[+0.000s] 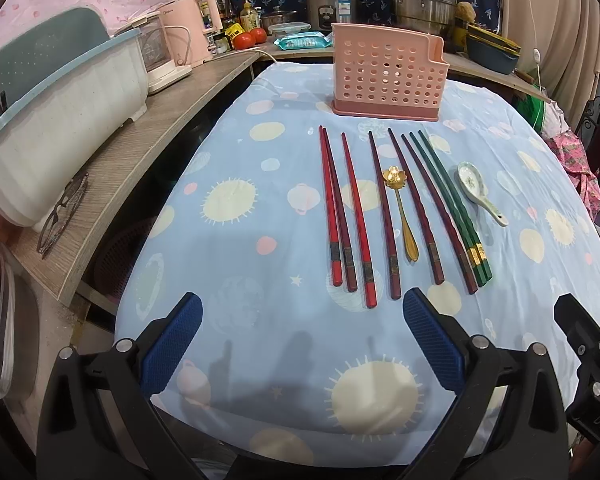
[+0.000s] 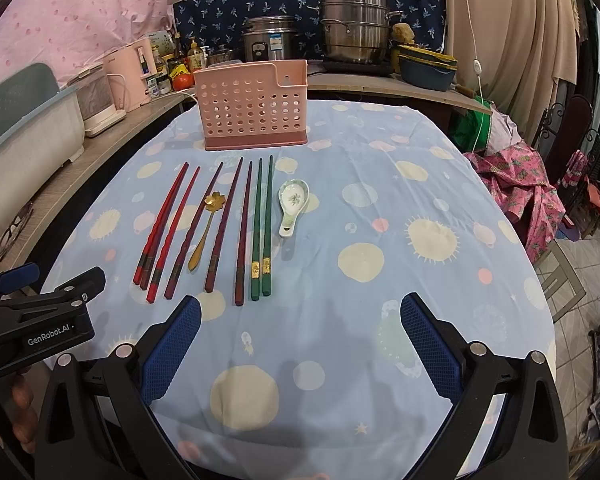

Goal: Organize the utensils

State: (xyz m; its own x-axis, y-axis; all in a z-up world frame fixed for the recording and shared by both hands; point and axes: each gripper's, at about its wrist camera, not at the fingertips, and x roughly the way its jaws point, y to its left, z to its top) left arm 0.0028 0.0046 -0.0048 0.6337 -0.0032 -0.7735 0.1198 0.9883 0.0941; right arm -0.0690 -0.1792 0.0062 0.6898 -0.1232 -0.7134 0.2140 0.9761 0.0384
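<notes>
Pink perforated plastic made up the utensil holder (image 1: 390,70), which stood upright at the far end of the bench (image 1: 228,320) on a pale blue cloth printed with cream circles.

I take that holder as my landmark. On its near side, apart from its base, the utensils lay side by side in one row, their lengths running toward me: three red chopsticks (image 1: 332,212) nearest the holder's left end, then dark maroon chopsticks (image 1: 384,216) with a gold spoon (image 1: 402,212) lying among them, its flower-shaped bowl toward the holder. Next came a touching pair of green chopsticks (image 1: 452,208) with gold bands, and last, below the holder's right end, a white ceramic soup spoon (image 1: 480,194).

My left gripper (image 1: 302,344) hovered over the cloth on the near side of that row, its blue fingers (image 1: 172,344) spread wide with nothing between them; the thick ends of the red and maroon chopsticks lay just beyond its fingertips, not touching.

My right gripper (image 2: 300,344) hung likewise, fingers (image 2: 430,344) fully spread and empty, with the green pair's ends (image 2: 260,284) just past its left fingertip and the holder (image 2: 254,108) well beyond.
</notes>
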